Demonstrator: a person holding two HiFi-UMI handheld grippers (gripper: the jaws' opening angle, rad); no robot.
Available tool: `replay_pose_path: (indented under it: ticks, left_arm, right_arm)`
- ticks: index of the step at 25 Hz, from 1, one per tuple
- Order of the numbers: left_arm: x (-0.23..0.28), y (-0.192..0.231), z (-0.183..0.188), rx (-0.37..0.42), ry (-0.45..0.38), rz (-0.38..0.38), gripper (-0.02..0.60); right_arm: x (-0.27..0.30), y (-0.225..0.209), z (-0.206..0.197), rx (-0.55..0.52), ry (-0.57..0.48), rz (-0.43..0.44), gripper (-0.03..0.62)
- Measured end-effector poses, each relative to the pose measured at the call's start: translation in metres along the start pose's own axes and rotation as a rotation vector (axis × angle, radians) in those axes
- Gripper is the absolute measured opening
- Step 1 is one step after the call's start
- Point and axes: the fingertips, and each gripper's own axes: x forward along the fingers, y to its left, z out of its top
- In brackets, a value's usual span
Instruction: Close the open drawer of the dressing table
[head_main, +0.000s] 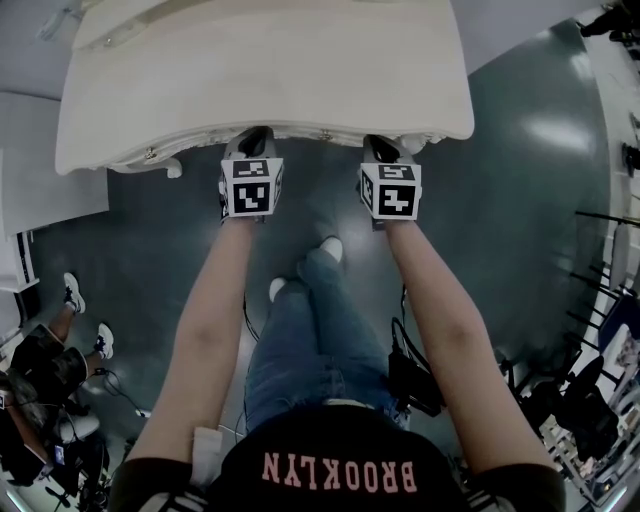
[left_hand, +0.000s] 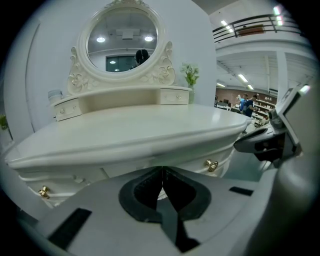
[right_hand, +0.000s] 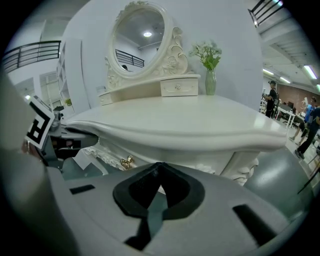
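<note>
The white dressing table (head_main: 260, 70) fills the top of the head view. Its middle drawer front (left_hand: 145, 167) sits just under the tabletop's edge, with gold knobs (left_hand: 211, 165) (right_hand: 126, 161) to either side. My left gripper (head_main: 257, 135) and right gripper (head_main: 382, 145) both reach in under that front edge, side by side. Each is shut with nothing between its pads, and the tips are at or very near the drawer face (right_hand: 200, 167). In the left gripper view the left gripper (left_hand: 161, 172) points at the front. In the right gripper view the right gripper (right_hand: 159, 172) does the same.
An oval mirror (right_hand: 139, 37), a vase of flowers (right_hand: 210, 75) and small upper drawers (left_hand: 175, 95) stand at the table's back. My legs and shoes (head_main: 305, 275) are under the front edge. A seated person (head_main: 50, 350) and cables lie left; stands crowd the right.
</note>
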Motion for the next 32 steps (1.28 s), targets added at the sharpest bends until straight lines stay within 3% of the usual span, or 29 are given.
replay_pose_path:
  ticks: [7,13,23,32]
  left_arm:
    - [-0.019,-0.004,-0.006,0.018,-0.021,-0.035,0.005]
    - [-0.045,-0.011,0.000,0.016,-0.055,-0.088,0.005]
    - [-0.098,-0.010,0.012,0.025,-0.139,-0.117,0.005]
    - [-0.158,-0.003,0.025,0.025,-0.228,-0.129,0.005]
  right_arm:
    - [-0.007,0.007,-0.004,0.132,-0.001,-0.045,-0.003]
    - [-0.028,0.029,0.010,0.063,-0.045,-0.029,-0.005]
    - [-0.082,0.057,0.020,0.044,-0.128,-0.056,-0.005]
    - [-0.147,0.094,0.030,-0.082,-0.210,-0.080,-0.005]
